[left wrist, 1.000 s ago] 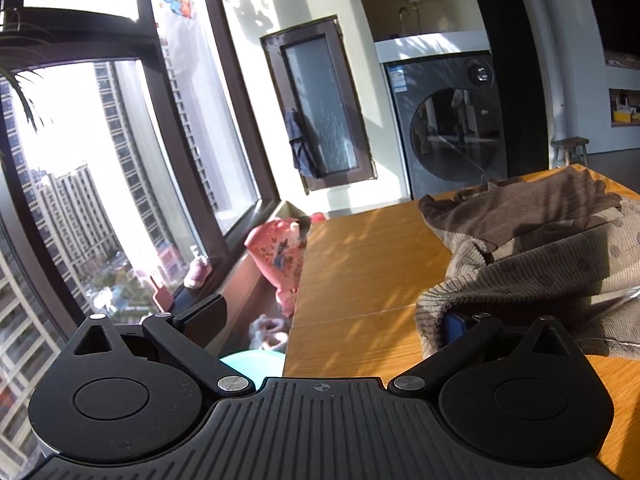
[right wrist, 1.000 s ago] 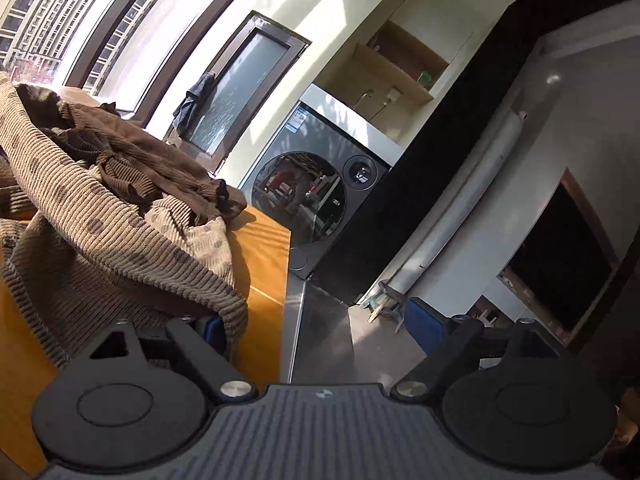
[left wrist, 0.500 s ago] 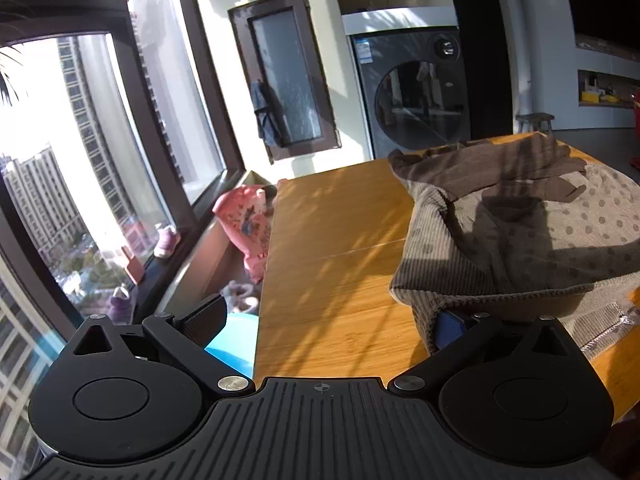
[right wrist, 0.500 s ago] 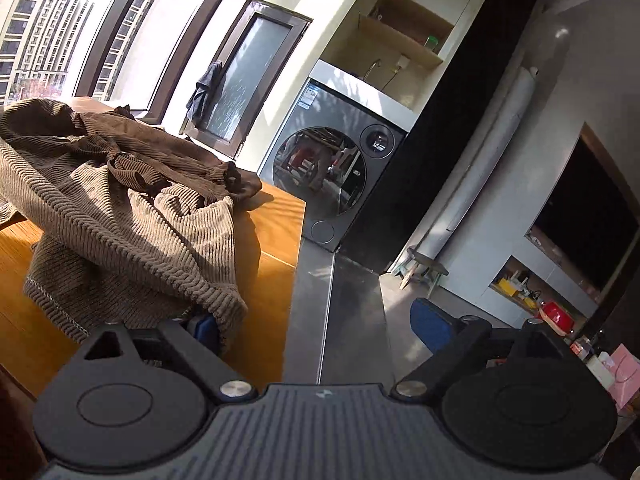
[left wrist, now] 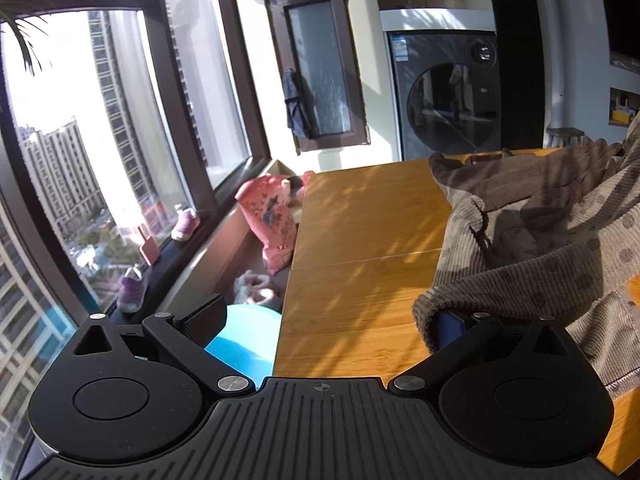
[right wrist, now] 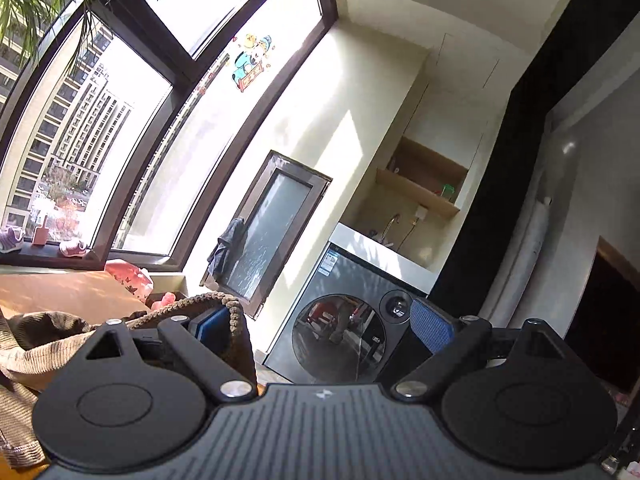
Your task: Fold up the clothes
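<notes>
On smooth wooden table (left wrist: 360, 232), ribbed dotted brown garment (left wrist: 540, 240) lies rumpled

No legible text, washing machine (left wrist: 448, 92) label sticker (left wrist: 400, 49) too blurred to read

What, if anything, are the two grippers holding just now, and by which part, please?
Neither pinches anything. The brown corduroy garment has its hem draped over one finger of the left gripper and one of the right gripper; both stand open.
</notes>
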Motion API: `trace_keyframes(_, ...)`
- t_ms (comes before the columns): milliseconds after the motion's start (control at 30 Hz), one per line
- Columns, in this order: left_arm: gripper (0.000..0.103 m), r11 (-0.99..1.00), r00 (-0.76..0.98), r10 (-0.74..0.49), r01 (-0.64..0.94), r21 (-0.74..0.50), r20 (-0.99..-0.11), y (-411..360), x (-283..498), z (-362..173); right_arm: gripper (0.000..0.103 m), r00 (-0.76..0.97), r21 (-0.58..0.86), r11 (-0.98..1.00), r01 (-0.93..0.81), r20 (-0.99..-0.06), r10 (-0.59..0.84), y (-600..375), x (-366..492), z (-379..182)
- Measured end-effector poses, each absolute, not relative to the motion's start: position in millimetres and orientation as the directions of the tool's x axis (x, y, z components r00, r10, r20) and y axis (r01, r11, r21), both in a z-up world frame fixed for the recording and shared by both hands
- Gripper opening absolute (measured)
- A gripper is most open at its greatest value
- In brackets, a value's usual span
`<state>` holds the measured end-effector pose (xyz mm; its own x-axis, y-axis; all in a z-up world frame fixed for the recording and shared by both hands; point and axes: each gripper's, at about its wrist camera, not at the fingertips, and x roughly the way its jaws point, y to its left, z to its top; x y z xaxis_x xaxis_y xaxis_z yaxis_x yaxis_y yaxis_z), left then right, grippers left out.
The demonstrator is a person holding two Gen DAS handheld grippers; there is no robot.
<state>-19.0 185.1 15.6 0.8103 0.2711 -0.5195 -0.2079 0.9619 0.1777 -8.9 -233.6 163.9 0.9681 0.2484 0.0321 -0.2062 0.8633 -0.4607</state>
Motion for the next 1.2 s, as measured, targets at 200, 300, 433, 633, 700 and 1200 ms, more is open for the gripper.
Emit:
trace_keyframes(200,0.103,0.965,0.805,0.262,-0.204,0.166,-0.532,191,-28,14,0.093,0.978,-0.399,0.900,-0.177,-0.170,0.117,-274,-2,101)
trace_keyframes(300,0.103,0.970,0.804,0.238,-0.168,0.176,-0.545,186,-33,12,0.093,0.937,-0.366,0.911,-0.190,-0.344,0.058,-299,-1,52)
trace_keyframes(433,0.103,0.968,0.788,0.207,-0.078,0.239,-0.580,179,-44,5,0.094,0.864,-0.357,0.886,-0.295,-0.495,0.087,-316,-21,11)
trace_keyframes(633,0.103,0.980,0.785,-0.113,0.190,0.063,-0.609,180,-77,8,0.100,0.793,-0.298,0.818,-0.491,-0.541,0.279,-331,-51,17)
trace_keyframes(700,0.103,0.959,0.809,-0.261,0.281,-0.043,-0.527,181,-88,23,0.103,0.759,-0.232,0.792,-0.565,-0.522,0.389,-336,-58,32)
trace_keyframes(1200,0.098,0.992,0.791,-0.109,0.048,-0.116,-0.603,184,-25,5,0.103,0.732,0.118,0.837,-0.534,-0.430,0.528,-267,8,26)
